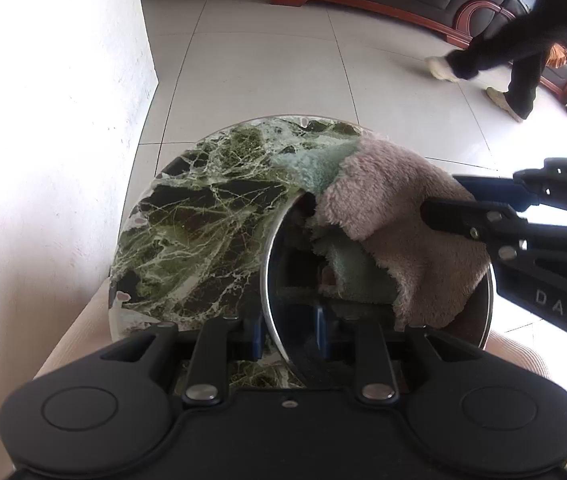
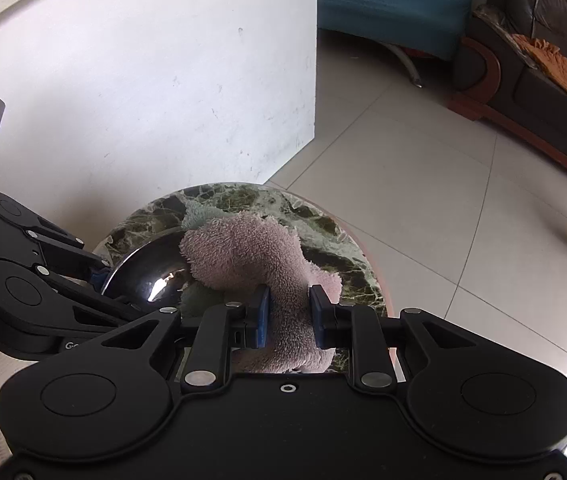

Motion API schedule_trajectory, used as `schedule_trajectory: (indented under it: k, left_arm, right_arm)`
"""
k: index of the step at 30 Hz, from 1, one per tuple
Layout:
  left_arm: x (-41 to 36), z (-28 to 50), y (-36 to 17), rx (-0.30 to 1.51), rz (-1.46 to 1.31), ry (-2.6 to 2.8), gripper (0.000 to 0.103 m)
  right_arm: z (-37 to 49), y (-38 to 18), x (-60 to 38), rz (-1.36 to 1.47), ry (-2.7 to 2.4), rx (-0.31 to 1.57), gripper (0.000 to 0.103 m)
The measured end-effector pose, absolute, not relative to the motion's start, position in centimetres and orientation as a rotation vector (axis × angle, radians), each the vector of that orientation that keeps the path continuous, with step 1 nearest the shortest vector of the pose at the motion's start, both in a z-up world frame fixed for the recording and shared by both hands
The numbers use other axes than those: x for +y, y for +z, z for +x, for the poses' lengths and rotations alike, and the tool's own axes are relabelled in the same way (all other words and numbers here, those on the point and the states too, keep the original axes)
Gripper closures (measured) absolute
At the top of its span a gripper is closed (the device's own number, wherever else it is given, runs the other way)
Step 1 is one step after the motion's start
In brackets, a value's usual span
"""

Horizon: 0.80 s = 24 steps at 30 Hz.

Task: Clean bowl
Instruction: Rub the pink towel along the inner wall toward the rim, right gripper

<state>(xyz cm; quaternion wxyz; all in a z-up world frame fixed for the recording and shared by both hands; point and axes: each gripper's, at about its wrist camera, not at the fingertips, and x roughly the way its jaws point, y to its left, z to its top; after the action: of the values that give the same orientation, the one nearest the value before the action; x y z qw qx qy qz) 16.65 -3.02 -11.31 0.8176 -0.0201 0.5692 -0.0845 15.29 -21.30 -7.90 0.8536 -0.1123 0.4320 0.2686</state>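
A shiny steel bowl (image 1: 279,276) sat on a small round table (image 1: 203,208) topped with dark green marble veined in white. The table stood close to a white wall (image 1: 51,120) on a floor of pale tiles (image 1: 283,64).

The left gripper (image 1: 289,334) came in from the near side and was clamped on the bowl's rim: one blue pad (image 1: 257,338) sat outside the wall and the other inside, with the thin metal edge pinched between them.

The right gripper (image 2: 288,312) was closed firmly on a fluffy cloth (image 2: 243,248), pink on one face and pale green on the other. Its blue pads (image 2: 261,312) squeezed the pile into a narrow waist. From the left wrist view, the cloth (image 1: 395,208) draped over the far right part of the bowl and hung down inside it (the polished metal mirrored both cloth and gripper, so how far down the cloth reached could not be told).

In the background stood a dark leather sofa (image 2: 543,80) with a reddish wooden frame and an orange fringed throw (image 2: 563,72), and a teal seat (image 2: 395,4) on metal legs. A person (image 1: 523,48) in dark trousers and light shoes was walking past the sofa, blurred.
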Motion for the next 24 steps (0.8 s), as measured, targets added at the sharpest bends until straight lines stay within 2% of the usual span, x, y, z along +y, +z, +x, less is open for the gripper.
schedule_trajectory:
  k: [7, 16, 24]
  left_arm:
    - [-3.0, 16.7, -11.3, 1.209, -0.029, -0.185, 0.080]
    - [-3.1, 16.7, -11.1, 1.210, -0.020, -0.186, 0.079]
    - [-3.1, 16.8, -11.4, 1.205, -0.022, -0.191, 0.079]
  right_arm:
    - [13.3, -8.5, -22.3, -0.224, 0.559, 0.951, 0.082]
    - [15.9, -7.4, -20.2, -0.265, 0.573, 0.875, 0.082]
    - [13.2, -8.9, -21.4, -0.261, 0.560, 0.936, 0.082]
